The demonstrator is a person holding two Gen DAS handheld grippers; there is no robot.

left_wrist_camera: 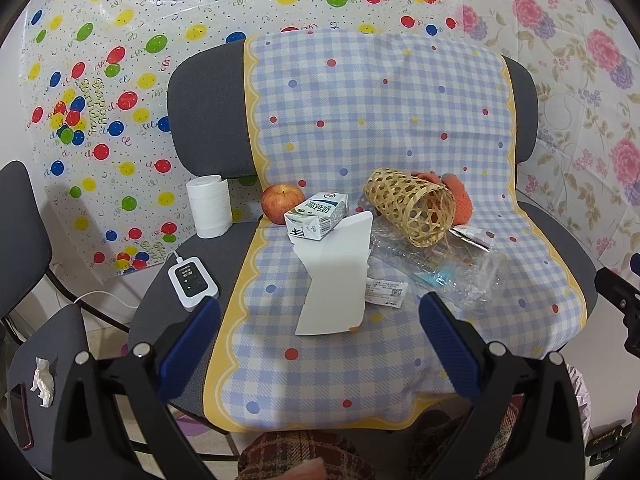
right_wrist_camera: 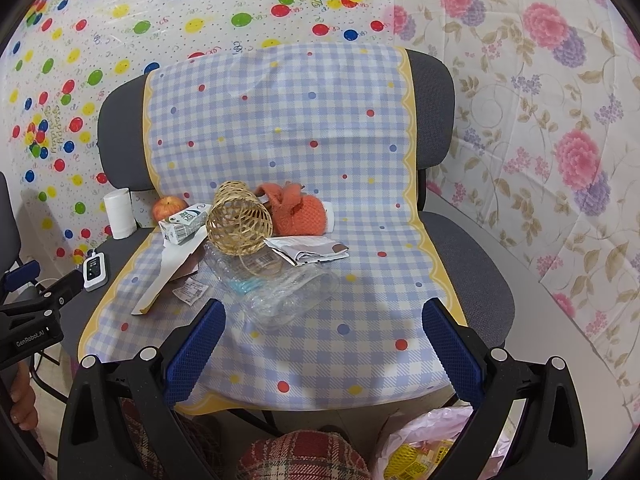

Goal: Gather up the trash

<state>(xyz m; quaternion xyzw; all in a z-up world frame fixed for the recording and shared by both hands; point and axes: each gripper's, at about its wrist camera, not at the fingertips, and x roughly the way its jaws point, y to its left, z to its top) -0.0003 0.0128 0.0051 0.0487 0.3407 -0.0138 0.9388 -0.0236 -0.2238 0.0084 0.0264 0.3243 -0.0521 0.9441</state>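
Both grippers are hovering with fingers spread wide and empty over a chair seat covered in checked cloth (right_wrist_camera: 304, 344); the left gripper (left_wrist_camera: 320, 344) is facing a white card (left_wrist_camera: 336, 276), the right gripper (right_wrist_camera: 324, 344) a crushed clear bottle (right_wrist_camera: 288, 292); a pink bag (right_wrist_camera: 424, 436) is waiting below; pinching the bottle across its flattened middle seems wisest.

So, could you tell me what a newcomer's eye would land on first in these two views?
Probably the blue checked cloth draped over the grey chair, with a clutter heaped mid-seat: a woven bamboo basket on its side, a milk carton beside a red apple, and a crushed clear plastic bottle nearest the camera. Behind it, balloon-print sheeting fills the wall, and both the left gripper and right gripper hang open in front.
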